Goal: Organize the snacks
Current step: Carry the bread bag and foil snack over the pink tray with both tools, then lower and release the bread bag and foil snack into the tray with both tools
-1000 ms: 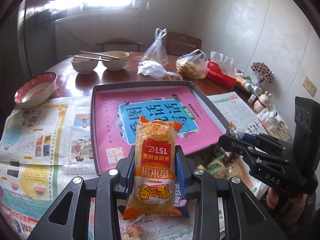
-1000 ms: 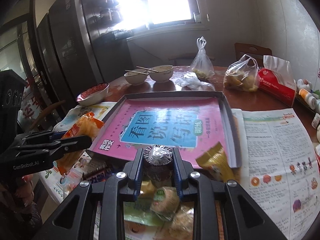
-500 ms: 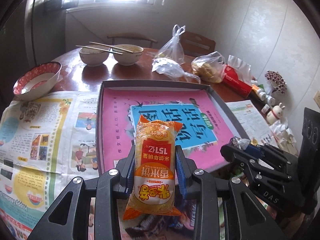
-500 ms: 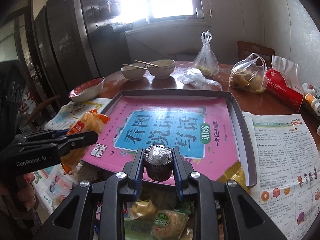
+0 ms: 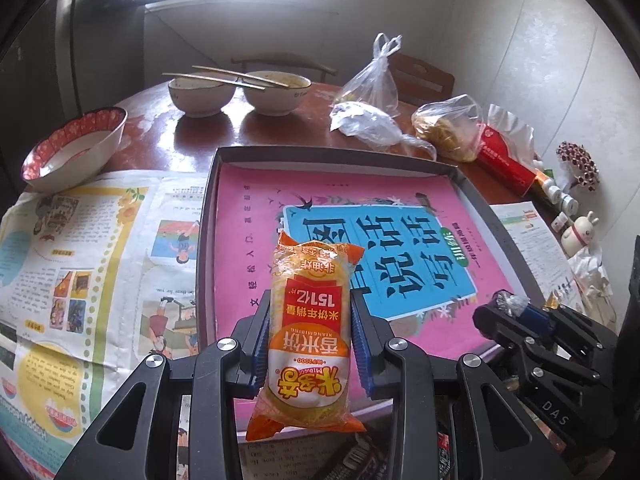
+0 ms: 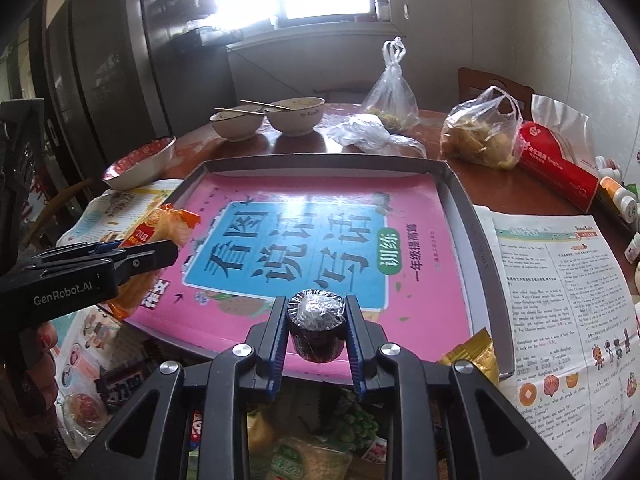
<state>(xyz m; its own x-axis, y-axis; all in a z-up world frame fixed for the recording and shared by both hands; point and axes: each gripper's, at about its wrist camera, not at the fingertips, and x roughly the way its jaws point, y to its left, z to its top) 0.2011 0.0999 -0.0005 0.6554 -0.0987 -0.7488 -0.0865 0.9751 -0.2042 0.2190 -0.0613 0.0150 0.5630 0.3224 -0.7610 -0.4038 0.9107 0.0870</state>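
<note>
My left gripper (image 5: 310,304) is shut on an orange rice-cracker packet (image 5: 308,328), which stands lengthwise between the blue pads above the near left part of the grey tray (image 5: 206,240). The tray is lined with a pink and blue booklet (image 5: 360,240). My right gripper (image 6: 316,312) is shut on a small dark cup cake with a clear wrapped top (image 6: 317,326), held over the tray's near edge (image 6: 478,240). In the right wrist view the left gripper (image 6: 160,254) and its packet (image 6: 160,226) show at the left. In the left wrist view the right gripper (image 5: 504,308) is at the lower right.
Loose snack packets (image 6: 320,440) lie on newspaper (image 5: 80,260) in front of the tray, a gold one (image 6: 474,354) at its near right corner. Behind the tray stand two bowls with chopsticks (image 5: 240,92), a red-rimmed bowl (image 5: 72,148), plastic bags (image 5: 372,100), a red pack (image 6: 560,164).
Both grippers have moved forward and down towards the tray, each keeping hold of its snack. The tray looms larger and the snack pile has slid lower in both views.
</note>
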